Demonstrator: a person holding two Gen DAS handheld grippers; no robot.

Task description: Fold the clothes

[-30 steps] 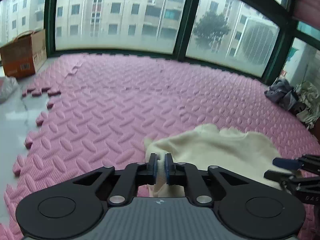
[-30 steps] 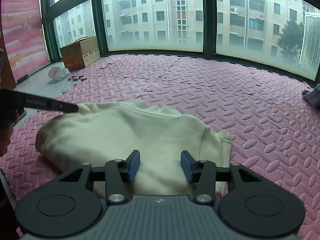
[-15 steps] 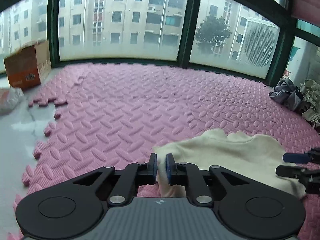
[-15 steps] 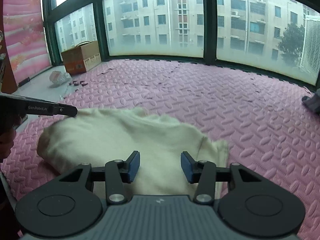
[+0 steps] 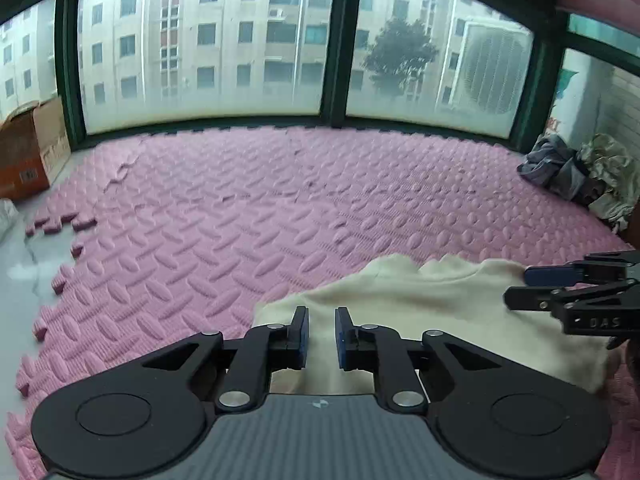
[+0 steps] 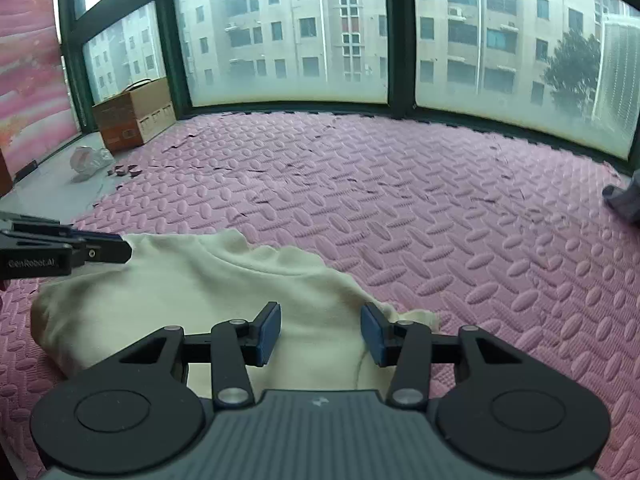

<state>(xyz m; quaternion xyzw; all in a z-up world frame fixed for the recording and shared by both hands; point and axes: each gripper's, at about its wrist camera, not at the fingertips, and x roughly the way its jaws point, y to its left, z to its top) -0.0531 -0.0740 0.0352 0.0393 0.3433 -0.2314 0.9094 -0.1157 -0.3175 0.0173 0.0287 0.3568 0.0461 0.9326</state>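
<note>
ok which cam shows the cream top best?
Right wrist: the cream top shows nearly whole on the pink mat, neckline included. Left wrist shows only part of it, cut off behind the grippers.

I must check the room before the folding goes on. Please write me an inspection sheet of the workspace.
Surface: pink foam mat, some edge pieces loose.
Job's things: cream garment lies rumpled on the mat.
Clutter: cardboard box, plastic bag, clothes pile.
Grippers: left claw narrowly open above the cloth; right claw open, holding nothing.
Cables: nothing seen.
Surroundings: large windows, apartment blocks outside.
</note>
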